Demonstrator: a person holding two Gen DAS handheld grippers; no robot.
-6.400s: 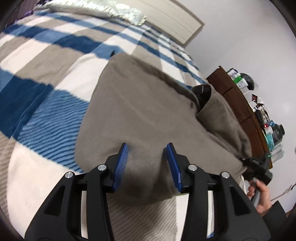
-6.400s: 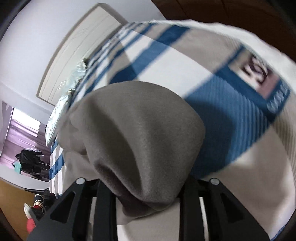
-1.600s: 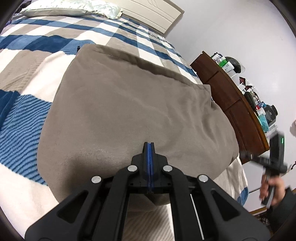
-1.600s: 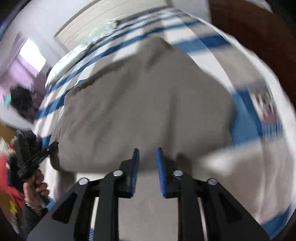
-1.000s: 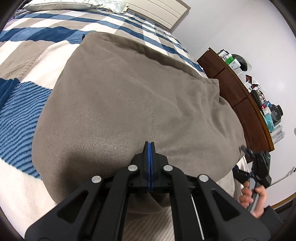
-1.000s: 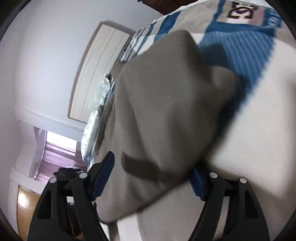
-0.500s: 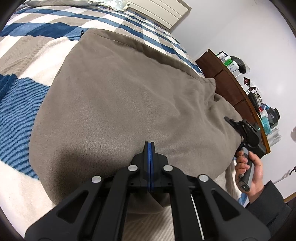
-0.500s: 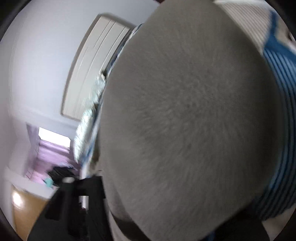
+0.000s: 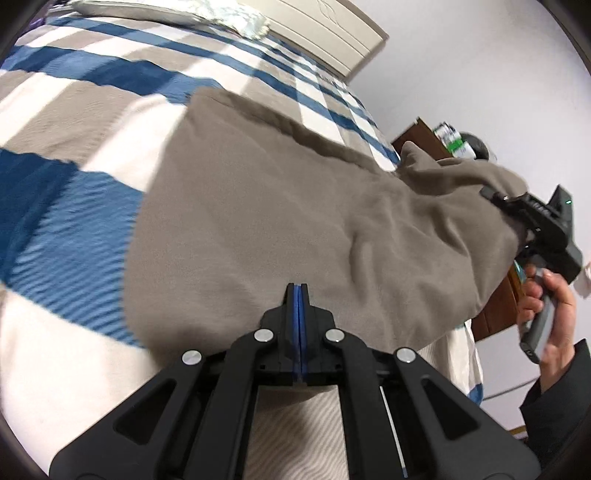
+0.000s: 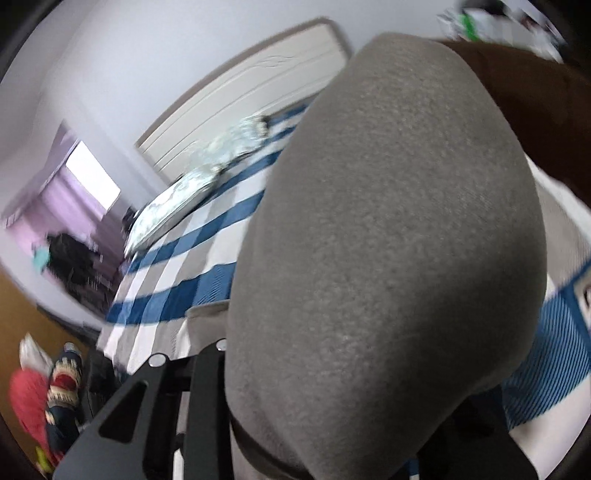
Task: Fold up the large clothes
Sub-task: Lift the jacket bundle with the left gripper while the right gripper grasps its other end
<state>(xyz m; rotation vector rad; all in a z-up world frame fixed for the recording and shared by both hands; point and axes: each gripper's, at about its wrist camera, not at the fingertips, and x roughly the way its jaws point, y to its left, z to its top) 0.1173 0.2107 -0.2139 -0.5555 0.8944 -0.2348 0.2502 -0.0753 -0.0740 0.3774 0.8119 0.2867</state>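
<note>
Brown-grey fleece garment (image 9: pixel 280 221), large and soft, lies spread on a bed covered by a blanket (image 9: pixel 74 122) checked in blue, white and beige. Landmark for everything below is this garment.

Most of the garment rests flat on the blanket. Its near edge is pinched at the middle by the left gripper (image 9: pixel 300 295), whose blue-padded jaws are pressed fully together on the fabric. Its far right corner is lifted off the bed and bunched up, held by the right gripper (image 9: pixel 517 210), a black tool gripped in a person's hand (image 9: pixel 554 306) with a dark sleeve (image 9: pixel 561 402) below it. The right gripper's jaws have just been closing, with a thick fold of the fleece between them; in the right wrist view the fabric (image 10: pixel 388 240) bulges up over the gripper and fills most of the picture, hiding the fingertips.

Beyond the garment's far edge, at the head of the bed, lie pale pillows (image 9: pixel 221 14) against a cream headboard (image 9: pixel 332 33). To the garment's right, beside the bed, stands a dark brown wooden dresser (image 9: pixel 495 314), partly hidden by the raised corner, with small blurred items on top. Behind all this is a plain white wall (image 9: pixel 480 74).
</note>
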